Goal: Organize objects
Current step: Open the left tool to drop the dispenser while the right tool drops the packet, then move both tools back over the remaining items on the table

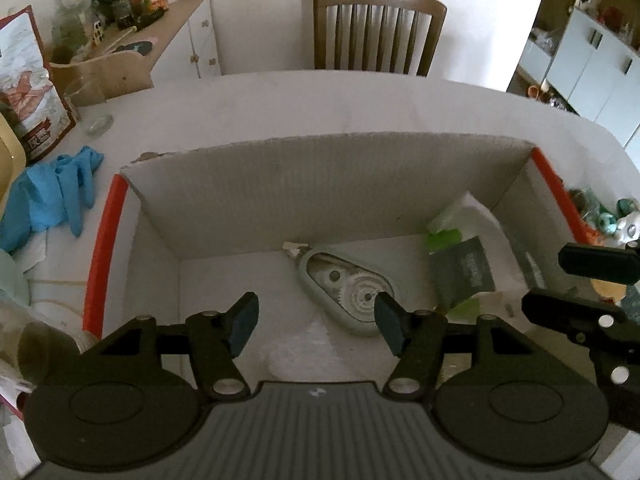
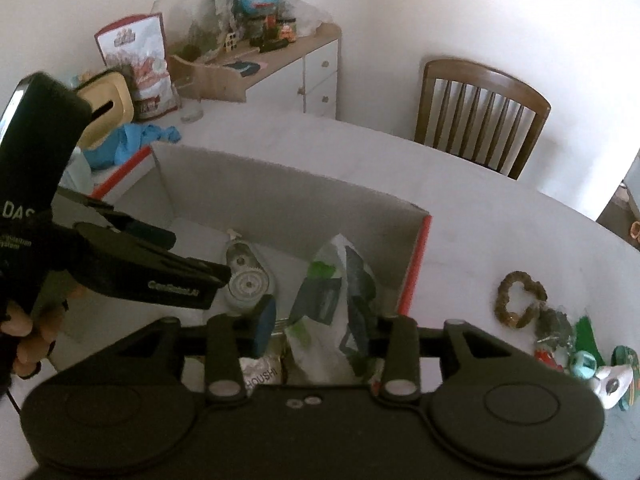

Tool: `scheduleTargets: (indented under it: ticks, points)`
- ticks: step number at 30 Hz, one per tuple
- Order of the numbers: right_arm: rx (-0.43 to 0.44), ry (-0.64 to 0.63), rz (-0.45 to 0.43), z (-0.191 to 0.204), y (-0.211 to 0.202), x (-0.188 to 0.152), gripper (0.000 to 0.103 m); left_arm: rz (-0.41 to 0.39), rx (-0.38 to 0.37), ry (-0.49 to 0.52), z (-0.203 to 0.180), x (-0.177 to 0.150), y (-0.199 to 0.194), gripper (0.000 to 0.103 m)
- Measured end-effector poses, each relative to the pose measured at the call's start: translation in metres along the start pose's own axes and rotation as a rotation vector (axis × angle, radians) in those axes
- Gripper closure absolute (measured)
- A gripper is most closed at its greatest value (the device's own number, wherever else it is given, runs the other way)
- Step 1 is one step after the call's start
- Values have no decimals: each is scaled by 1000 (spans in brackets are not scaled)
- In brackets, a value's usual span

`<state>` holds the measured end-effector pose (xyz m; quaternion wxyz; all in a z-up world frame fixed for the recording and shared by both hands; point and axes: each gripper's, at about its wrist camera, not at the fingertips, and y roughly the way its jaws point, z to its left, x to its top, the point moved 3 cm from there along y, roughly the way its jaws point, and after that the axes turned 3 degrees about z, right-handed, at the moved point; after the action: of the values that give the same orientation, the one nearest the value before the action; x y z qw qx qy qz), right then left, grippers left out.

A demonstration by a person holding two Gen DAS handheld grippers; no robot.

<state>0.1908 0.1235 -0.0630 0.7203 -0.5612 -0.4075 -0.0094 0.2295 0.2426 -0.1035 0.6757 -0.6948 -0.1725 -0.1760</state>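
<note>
An open cardboard box (image 1: 328, 184) with red edges sits on the white table. On its floor lie a grey correction-tape dispenser (image 1: 348, 288) and, to the right, a white, green and grey plastic packet (image 1: 468, 256). My left gripper (image 1: 316, 326) hangs open over the box floor with nothing between its pads; its right pad overlaps the dispenser in the view. The right gripper (image 2: 322, 332) stands around the packet (image 2: 336, 304). Its left pad (image 2: 265, 326) is clear of the packet and the packet hides the right pad. The left gripper (image 2: 180, 276) also shows there, held by a hand.
Blue gloves (image 1: 52, 196) and a red printed bag (image 1: 28, 92) lie left of the box. A brown ring (image 2: 520, 300) and small trinkets (image 2: 580, 356) lie on the table to its right. A wooden chair (image 1: 378, 28) stands behind the table, a cluttered sideboard (image 1: 168, 28) at the back left.
</note>
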Motion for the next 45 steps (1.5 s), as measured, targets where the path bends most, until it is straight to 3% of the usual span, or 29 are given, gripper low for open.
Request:
scheduleTargets:
  ticks: [13, 24, 29, 36, 45]
  points:
    - [41, 72, -66, -16, -38, -1, 60, -121, -18, 15, -14, -1, -51, 39]
    - [87, 98, -119, -36, -79, -20, 57, -220, -21, 52, -48, -9, -102, 35]
    - [98, 110, -146, -54, -100, -35, 46, -245, -24, 48, -68, -13, -117, 31]
    - [102, 123, -177, -87, -128, -57, 40, -263, -39, 41, -104, -20, -129, 27]
    - [87, 151, -205, -130, -154, -86, 16, -294, -17, 50, -153, -25, -134, 22]
